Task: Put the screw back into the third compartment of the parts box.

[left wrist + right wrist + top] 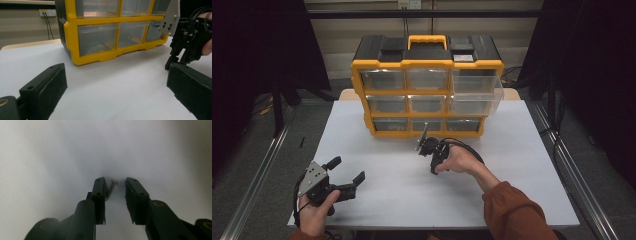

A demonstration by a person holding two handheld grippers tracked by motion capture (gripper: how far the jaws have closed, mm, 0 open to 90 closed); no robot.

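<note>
The right hand-held gripper [117, 183] points down at the white worktop [50, 157], jaws narrow around a small screw [111, 190] lying between them, not yet pinched. Next, I think, it must close fully and lift, perhaps toward the open drawer [477, 95].

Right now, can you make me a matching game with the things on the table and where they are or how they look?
Things:
1. screw
2. left tongs
3. top right drawer
4. handle

States:
A. pulled out
B. yellow, on top of the organizer
C. between the right tongs, on the white table
D. wide open, holding nothing

Pairs: 1-C, 2-D, 3-A, 4-B
</note>
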